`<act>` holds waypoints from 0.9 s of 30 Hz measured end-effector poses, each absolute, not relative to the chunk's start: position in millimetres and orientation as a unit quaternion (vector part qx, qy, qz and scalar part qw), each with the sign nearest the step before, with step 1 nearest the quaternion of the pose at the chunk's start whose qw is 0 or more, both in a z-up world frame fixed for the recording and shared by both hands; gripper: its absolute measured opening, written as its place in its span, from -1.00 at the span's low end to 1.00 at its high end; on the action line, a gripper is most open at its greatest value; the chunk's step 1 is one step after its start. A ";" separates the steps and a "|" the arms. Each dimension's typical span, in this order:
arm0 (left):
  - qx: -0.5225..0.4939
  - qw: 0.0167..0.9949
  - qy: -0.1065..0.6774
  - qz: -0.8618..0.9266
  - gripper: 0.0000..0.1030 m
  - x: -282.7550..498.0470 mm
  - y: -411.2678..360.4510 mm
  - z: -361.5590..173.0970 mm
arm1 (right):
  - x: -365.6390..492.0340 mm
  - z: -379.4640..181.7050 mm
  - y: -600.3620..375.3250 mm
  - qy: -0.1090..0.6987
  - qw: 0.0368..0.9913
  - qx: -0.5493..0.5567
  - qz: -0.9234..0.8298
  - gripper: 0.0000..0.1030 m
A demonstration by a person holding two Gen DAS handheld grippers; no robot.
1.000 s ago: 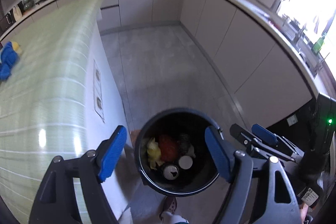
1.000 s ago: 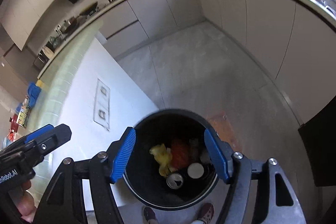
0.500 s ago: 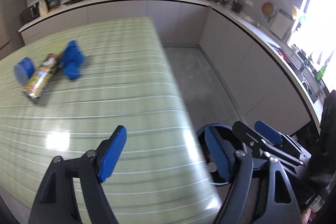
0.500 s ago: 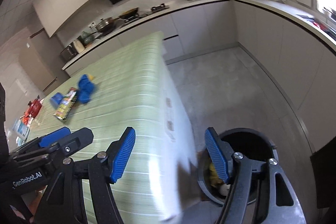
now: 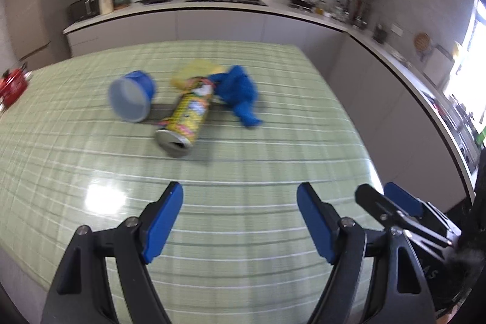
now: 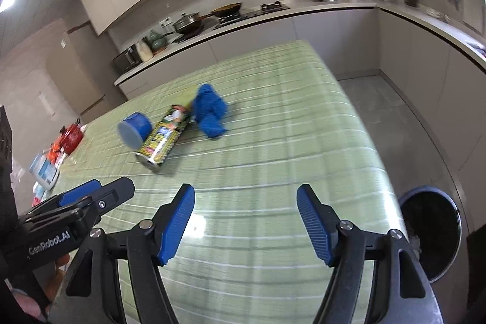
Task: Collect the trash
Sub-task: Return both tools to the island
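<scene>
On the green striped table [image 5: 243, 166] lie a tipped blue cup [image 5: 131, 97], a yellow snack can [image 5: 187, 119] on its side, a crumpled blue cloth [image 5: 240, 93] and a yellow piece [image 5: 197, 70] behind the can. My left gripper [image 5: 240, 220] is open and empty over the near part of the table, well short of them. My right gripper [image 6: 246, 223] is open and empty too; it sees the cup [image 6: 134, 128], the can [image 6: 164, 138] and the cloth [image 6: 209, 110]. The black trash bin [image 6: 431, 236] stands on the floor off the table's right edge.
Red and white items [image 6: 65, 141] sit at the table's far left end. A kitchen counter [image 5: 212, 8] with pots and a stove runs behind and along the right wall. Grey floor [image 6: 395, 99] lies between table and cabinets.
Both views have swung from looking down into the trash bin to over the table. The cup, can and cloth now sit nearer and more central. Both grippers stayed open.
</scene>
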State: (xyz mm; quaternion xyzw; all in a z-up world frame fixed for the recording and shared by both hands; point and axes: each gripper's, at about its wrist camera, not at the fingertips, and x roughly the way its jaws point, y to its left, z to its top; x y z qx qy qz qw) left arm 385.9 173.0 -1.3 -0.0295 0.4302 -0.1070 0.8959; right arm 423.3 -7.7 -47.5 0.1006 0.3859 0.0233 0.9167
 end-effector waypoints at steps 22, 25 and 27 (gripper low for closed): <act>-0.030 0.905 0.424 -0.032 0.53 483.5 281.1 -19.3 | 519.0 -58.3 80.1 0.398 0.908 0.098 0.080 0.40; -0.020 0.901 0.430 -0.059 0.53 506.1 290.7 -21.3 | 532.2 -63.2 94.2 0.399 0.909 0.109 0.055 0.40; -0.013 0.899 0.431 -0.078 0.53 520.7 294.5 -21.0 | 540.4 -65.8 101.9 0.401 0.907 0.119 0.044 0.40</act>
